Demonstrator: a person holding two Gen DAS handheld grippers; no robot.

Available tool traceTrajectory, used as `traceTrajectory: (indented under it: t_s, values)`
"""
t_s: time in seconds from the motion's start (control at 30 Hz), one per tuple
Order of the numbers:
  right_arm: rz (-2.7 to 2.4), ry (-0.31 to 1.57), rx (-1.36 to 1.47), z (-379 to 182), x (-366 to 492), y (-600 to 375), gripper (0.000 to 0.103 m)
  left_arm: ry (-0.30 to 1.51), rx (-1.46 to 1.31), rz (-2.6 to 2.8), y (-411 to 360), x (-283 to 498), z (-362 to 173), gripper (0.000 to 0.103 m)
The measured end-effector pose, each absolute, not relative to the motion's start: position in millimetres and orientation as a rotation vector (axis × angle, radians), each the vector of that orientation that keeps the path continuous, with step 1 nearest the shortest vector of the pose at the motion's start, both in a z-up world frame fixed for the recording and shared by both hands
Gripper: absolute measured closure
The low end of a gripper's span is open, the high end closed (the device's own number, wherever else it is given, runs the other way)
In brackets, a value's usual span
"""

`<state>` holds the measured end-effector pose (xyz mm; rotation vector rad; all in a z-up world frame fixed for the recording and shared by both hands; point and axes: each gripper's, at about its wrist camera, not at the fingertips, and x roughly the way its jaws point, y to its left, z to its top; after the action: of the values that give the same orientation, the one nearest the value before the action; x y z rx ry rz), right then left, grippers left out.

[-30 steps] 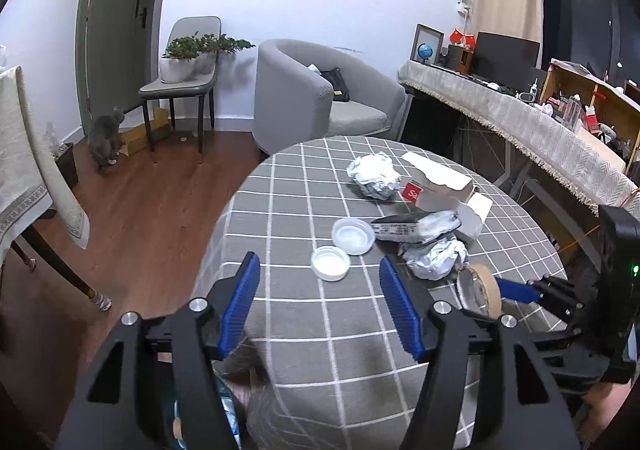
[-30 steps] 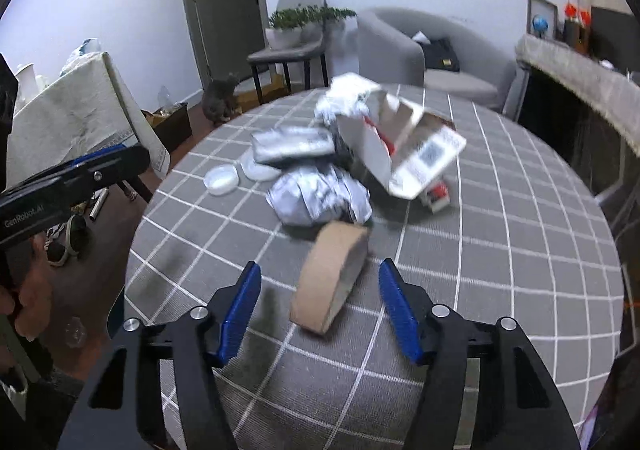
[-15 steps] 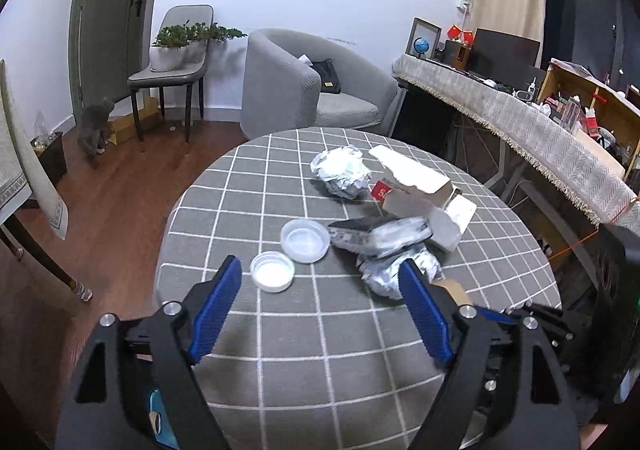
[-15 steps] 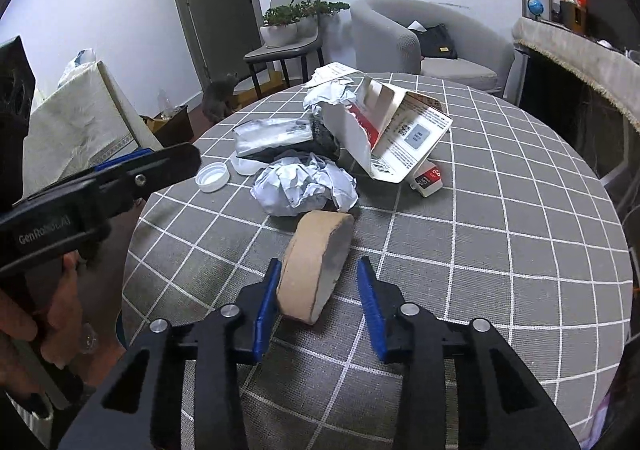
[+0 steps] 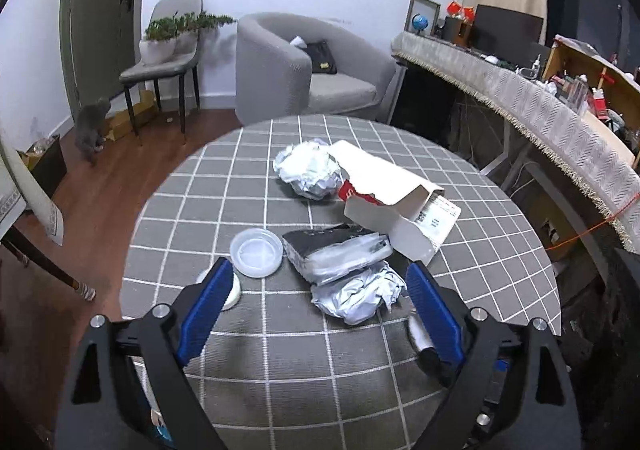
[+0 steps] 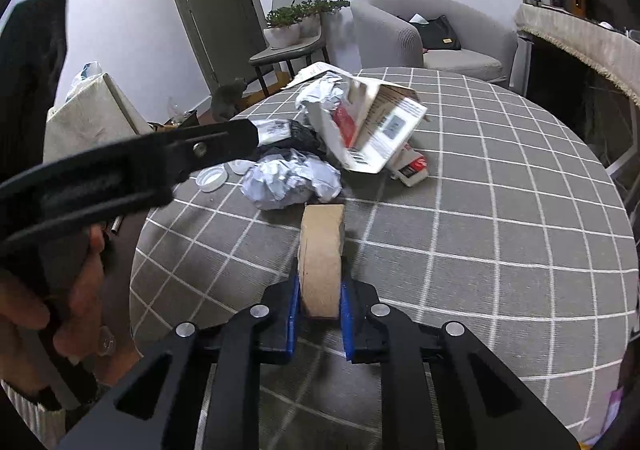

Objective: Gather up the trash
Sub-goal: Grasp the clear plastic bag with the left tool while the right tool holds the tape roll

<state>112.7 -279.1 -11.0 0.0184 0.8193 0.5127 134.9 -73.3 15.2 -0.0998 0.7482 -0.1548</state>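
Brown cardboard tape roll (image 6: 322, 258), standing on edge, is clamped between the blue pads (image 6: 294, 314) of the right gripper (image 6: 320, 314); both pads press against its flat faces, and its lower edge appears to rest on the tablecloth, though the contact is not clearly shown. The round table (image 6: 500, 234) carries a grey cloth with a white grid.

Just beyond the roll lies a crumpled ball of silvery paper (image 6: 292, 182), touching or nearly touching it. Behind that ball sits a dark packet in clear wrap (image 6: 288, 134), partly hidden by the left gripper's black finger crossing the right wrist view. A torn white carton with red print and a barcode label (image 6: 372, 126) leans open beside the packet, and a second crumpled paper wad (image 6: 320, 94) lies at its far side. Two white plastic lids rest near the table's left edge: the smaller lid (image 6: 211, 178) and a larger clear lid (image 5: 257, 252).

Left gripper (image 5: 320, 314) hangs above the near table edge with its blue pads (image 5: 204, 310) spread wide and nothing between them; the silvery ball (image 5: 356, 296) lies ahead, between the lines of its two fingers.

Background: a grey armchair (image 5: 304, 70), a grey chair bearing a potted plant (image 5: 168, 38), and a grey cat (image 5: 92, 126) on the wooden floor near the door.
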Motion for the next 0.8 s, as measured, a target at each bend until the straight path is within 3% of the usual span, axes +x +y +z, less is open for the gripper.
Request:
traceTrajectory:
  t_s: [0.5, 0.7, 0.8]
  values:
    - [0.526, 0.823, 0.06, -12.3, 112.1, -302.8, 0.086, 0.774, -0.043, -0.118, -93.0, 158.1, 13.0, 0.017]
    - [0.53, 0.824, 0.062, -12.7, 115.1, -304.6, 0.086, 0.799, -0.032, -0.096, -92.5, 167.7, 4.3, 0.028]
    - [0.532, 0.827, 0.059, -12.7, 116.7, -303.9, 0.086, 0.775, -0.027, -0.106, -94.6, 165.6, 2.8, 0.043]
